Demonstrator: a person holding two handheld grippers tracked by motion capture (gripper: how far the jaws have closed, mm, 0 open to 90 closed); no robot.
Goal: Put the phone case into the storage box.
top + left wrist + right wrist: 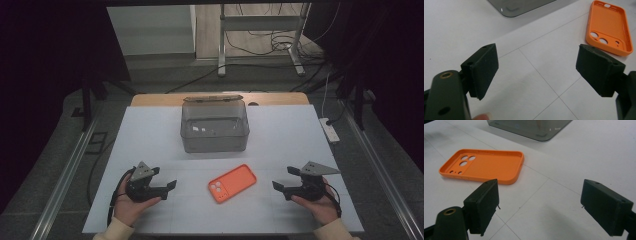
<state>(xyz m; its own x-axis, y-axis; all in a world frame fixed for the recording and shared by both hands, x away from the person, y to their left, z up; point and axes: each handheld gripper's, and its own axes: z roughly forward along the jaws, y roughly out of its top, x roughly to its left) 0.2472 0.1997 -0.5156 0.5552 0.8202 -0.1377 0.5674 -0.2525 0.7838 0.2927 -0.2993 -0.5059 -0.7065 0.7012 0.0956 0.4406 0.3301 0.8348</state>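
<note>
The orange phone case (232, 183) is seen lying slantwise between both tools, about equally near; left tool (170, 186) and right tool (276, 186) are held released, empty.

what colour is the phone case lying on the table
The phone case is plain orange, inside facing up; the right gripper view shows it best.

Dim room, bright tabletop from where I sit.
My high view fades to black at both sides; the white table (280, 140) catches even overhead light, shadows soft, and near jaws in both gripper views look slightly blurred.
</note>
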